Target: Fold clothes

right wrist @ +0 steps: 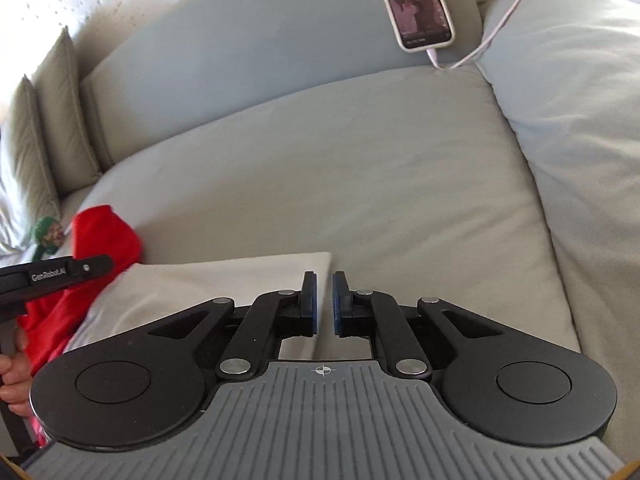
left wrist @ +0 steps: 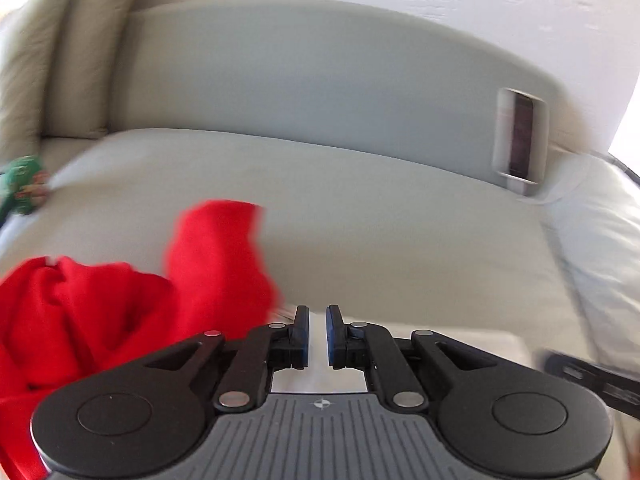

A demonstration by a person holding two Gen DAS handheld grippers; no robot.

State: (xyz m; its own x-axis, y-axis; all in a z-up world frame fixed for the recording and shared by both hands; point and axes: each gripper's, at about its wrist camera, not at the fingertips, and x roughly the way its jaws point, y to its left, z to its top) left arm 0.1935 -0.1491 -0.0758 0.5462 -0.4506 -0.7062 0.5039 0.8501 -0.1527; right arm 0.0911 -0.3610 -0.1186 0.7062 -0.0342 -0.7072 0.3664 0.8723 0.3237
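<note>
Left gripper [left wrist: 318, 334] nearly pressed together, over white cloth [left wrist: 320, 376]; pinch unclear. Right gripper [right wrist: 325, 304] likewise at cloth's right edge [right wrist: 224, 284]. Red garment [left wrist: 120, 292] crumpled left. Judged: grasping white piece; next, lift edge evenly, fold.

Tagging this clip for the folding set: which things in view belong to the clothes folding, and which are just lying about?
Part of the job:
- red garment, bunched on the sofa
- pale folded cloth, under both grippers
- left gripper, right gripper

Just lying about:
- phone propped against the back cushion, with its cable
- green toy
- sofa pillows
</note>
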